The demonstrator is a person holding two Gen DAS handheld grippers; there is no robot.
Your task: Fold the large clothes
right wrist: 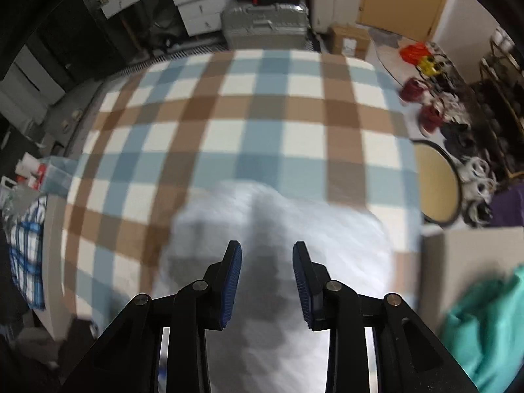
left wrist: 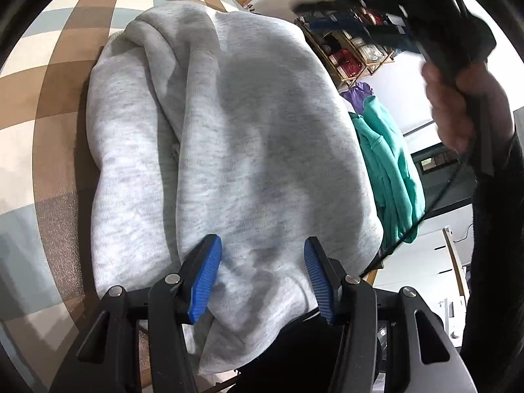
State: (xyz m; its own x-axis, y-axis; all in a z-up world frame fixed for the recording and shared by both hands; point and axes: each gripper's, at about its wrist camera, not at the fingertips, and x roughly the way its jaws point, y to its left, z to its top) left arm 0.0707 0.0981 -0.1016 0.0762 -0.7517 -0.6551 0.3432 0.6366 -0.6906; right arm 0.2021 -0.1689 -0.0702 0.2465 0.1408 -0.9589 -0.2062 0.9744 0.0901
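A light grey sweatshirt (left wrist: 235, 137) lies folded in a thick bundle on the checked bedcover (left wrist: 65, 65). My left gripper (left wrist: 262, 255) is open, its blue pads just above the bundle's near edge, holding nothing. My right gripper (right wrist: 267, 262) is open and empty, hovering higher above the same grey sweatshirt (right wrist: 278, 222), which lies on the checked cover (right wrist: 249, 114). In the left wrist view the right gripper (left wrist: 344, 19) shows at the upper right, blurred, held in a hand.
A teal garment (left wrist: 389, 170) lies to the right of the sweatshirt and shows in the right wrist view (right wrist: 484, 324). A purple garment (left wrist: 357, 93) and a shelf rack (left wrist: 353, 52) stand beyond. A suitcase (right wrist: 265, 26) and drawers (right wrist: 196, 3) stand past the bed's far edge.
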